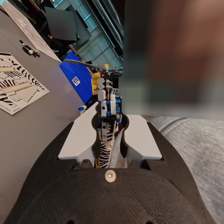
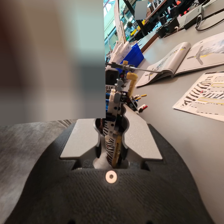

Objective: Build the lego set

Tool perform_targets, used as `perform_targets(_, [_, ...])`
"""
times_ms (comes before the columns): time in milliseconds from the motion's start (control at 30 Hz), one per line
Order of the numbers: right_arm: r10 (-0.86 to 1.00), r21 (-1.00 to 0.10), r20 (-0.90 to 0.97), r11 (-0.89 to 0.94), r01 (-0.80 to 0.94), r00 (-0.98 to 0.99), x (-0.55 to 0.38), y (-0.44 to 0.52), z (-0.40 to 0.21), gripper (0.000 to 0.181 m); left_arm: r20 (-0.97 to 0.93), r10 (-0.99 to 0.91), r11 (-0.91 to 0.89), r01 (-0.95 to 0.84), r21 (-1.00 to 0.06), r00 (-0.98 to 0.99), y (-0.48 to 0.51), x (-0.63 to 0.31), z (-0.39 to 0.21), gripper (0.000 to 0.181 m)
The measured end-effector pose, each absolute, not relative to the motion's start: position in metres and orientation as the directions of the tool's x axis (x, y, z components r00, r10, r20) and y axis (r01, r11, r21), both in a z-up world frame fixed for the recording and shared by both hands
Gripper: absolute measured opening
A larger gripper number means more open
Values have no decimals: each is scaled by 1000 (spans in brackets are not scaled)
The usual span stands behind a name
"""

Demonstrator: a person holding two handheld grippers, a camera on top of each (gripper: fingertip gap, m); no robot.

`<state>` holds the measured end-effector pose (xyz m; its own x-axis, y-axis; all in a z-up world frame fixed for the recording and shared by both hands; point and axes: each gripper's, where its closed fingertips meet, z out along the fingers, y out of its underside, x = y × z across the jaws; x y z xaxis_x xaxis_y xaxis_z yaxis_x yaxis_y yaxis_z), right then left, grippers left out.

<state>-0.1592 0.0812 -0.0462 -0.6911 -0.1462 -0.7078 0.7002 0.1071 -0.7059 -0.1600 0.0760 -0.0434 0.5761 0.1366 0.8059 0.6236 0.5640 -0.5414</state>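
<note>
- The left gripper (image 1: 109, 122) is clamping the lego helicopter (image 1: 107, 109) between its two white fingers (image 1: 77, 137), the black pads pressing on the model's zebra-striped white body.
- The right gripper (image 2: 111, 126) is gripping the same lego helicopter (image 2: 115, 109), its grey-looking fingers (image 2: 138, 135) closing on the striped and yellow part of the body.
- The model is standing lengthwise out of both grippers, held up off the grey table (image 1: 36, 127), with its grey rotor blades (image 1: 84, 64) and a yellow hub piece at the far end.
- In the right wrist view, a thin rotor blade (image 2: 145, 70) is reaching right toward the open instruction booklet (image 2: 175, 63), which is lying on the table (image 2: 163, 133) at far right.
- A sticker sheet (image 1: 15, 82) with black stripes and yellow strips is lying flat on the table at left in the left wrist view; the same sticker sheet (image 2: 203, 94) is showing at right in the right wrist view.
- A small sub-assembly of loose parts (image 1: 30, 49) is sitting far left on the table, just beside the edge of a white printed page (image 1: 30, 27).
- A few loose pins (image 2: 140, 97), yellow, blue and red-tipped, are lying on the table just beyond the model.
- A blue bin (image 1: 77, 77) is standing past the table's far edge.
- A grey zipped sleeve (image 1: 194, 145) is filling the near right of the left wrist view.
</note>
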Motion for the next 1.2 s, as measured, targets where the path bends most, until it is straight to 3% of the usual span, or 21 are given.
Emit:
perform_targets(167, [-154,-690,-722,91,718,-675,-159,85,-48,18,803,153,542,630,-555,576,82,-162,-45,30])
perform_targets(333, [-251,-648,-743,41,761,-620,-157,94,-34,42,808,137,553,632,-543,574,80,-161,-44,29])
perform_targets(600, [-131,-724,-690,149,674,-712,-152,91,-47,36,792,161,547,614,-568,589,80,-159,-43,29])
perform_targets(1200, [-73,-664,-741,235,710,-668,-150,90,-52,29,795,199,543,611,-576,572,79,-159,-50,30])
